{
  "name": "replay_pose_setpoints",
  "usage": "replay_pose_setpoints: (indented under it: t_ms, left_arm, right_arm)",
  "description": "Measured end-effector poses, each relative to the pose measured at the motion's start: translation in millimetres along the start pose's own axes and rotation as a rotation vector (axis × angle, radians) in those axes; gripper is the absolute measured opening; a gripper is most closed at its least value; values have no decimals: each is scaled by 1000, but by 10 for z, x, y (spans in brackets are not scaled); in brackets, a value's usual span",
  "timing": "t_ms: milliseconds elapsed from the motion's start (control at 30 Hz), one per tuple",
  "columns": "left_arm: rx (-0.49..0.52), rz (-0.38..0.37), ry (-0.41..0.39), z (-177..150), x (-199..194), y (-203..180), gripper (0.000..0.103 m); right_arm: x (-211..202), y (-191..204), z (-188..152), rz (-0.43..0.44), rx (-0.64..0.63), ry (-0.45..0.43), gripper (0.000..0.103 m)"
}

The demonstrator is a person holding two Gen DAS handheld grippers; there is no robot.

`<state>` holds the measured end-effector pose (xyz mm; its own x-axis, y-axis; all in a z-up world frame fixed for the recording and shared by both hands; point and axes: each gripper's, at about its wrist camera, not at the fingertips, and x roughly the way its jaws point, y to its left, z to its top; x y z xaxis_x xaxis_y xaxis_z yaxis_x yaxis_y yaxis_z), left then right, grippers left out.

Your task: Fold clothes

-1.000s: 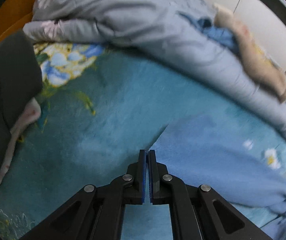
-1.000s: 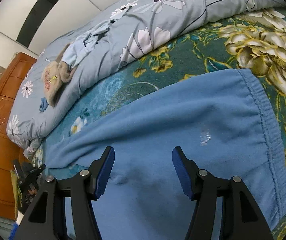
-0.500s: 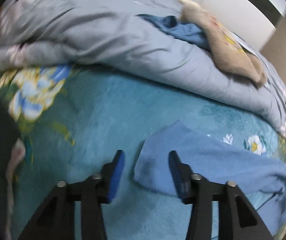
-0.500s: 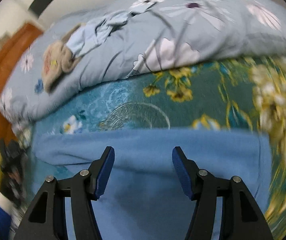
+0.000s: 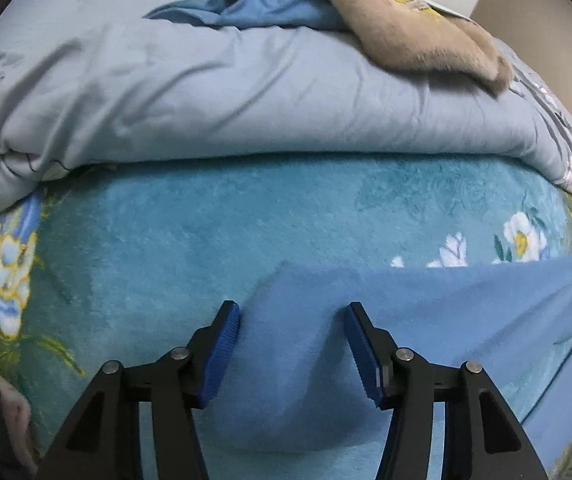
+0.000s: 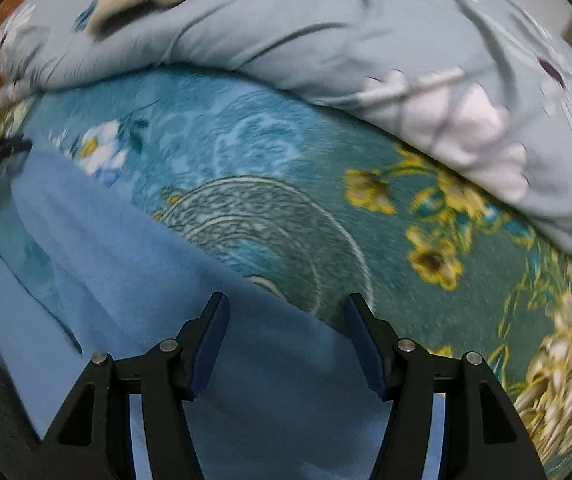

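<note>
Jaws on the left gripper [image 5: 292, 340] stood parted over the blue garment [image 5: 386, 320], released, nothing pressed between the pads; a second before they had been clenched tight, then sprang apart and had just narrowed slightly, with the garment's end lying under the gap. Right gripper [image 6: 286, 336] jaws hung equally released, unchanged from a second earlier, above the same blue cloth. The garment lay flat on the teal floral blanket [image 5: 246, 232], nearer the onlooker than the grey duvet [image 5: 246, 92] heaped along the blanket's far side, where a tan plush toy [image 5: 418, 28] and a second blue cloth [image 5: 270, 4] rested on top. Both views had swung round since a second ago, so the grey duvet now ran straight across the far side. I judged that a corner had just been let go after a fold or a straightening pull, and that both grippers were moving to fresh holds along the garment's edge; the fold itself looked unfinished, the cloth being one long spread strip.
</note>
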<state>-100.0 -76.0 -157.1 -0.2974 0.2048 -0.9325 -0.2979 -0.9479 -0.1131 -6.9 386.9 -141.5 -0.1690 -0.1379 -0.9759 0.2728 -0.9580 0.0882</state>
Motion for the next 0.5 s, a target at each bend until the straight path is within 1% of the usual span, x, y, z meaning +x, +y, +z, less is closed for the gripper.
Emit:
replay_pose_setpoints:
  t_ms: [33, 67, 100, 167, 200, 233, 367, 467, 500]
  left_arm:
    - [-2, -1, 0, -4, -1, -1, 35]
    - [-9, -8, 2, -12, -1, 2, 20]
    - [-17, -19, 1, -19, -10, 9, 9]
    - [-26, -31, -12, -41, -54, 12, 7]
    - [-27, -30, -26, -59, -89, 4, 7]
    - [-28, -30, -46, -81, -151, 14, 7]
    - [-42, -31, -129, -155, -434, 82, 7]
    - [-64, -22, -193, -181, -696, 202, 7]
    - [-70, -16, -205, -122, -737, 214, 7]
  right_arm:
    - [2, 41, 1, 4, -16, 3, 61]
    - [10, 78, -2, 2, -30, 7, 61]
    - [24, 110, -10, -9, -39, 13, 59]
    - [47, 169, -24, -28, -53, 21, 50]
    - [43, 186, -28, -30, -51, 16, 33]
    - [31, 208, -34, -32, -50, 11, 6]
    - [-45, 355, -64, -74, -107, -11, 4]
    - [-204, 357, 44, -86, -94, -85, 4]
    - [-264, 344, 106, -89, -82, -116, 4]
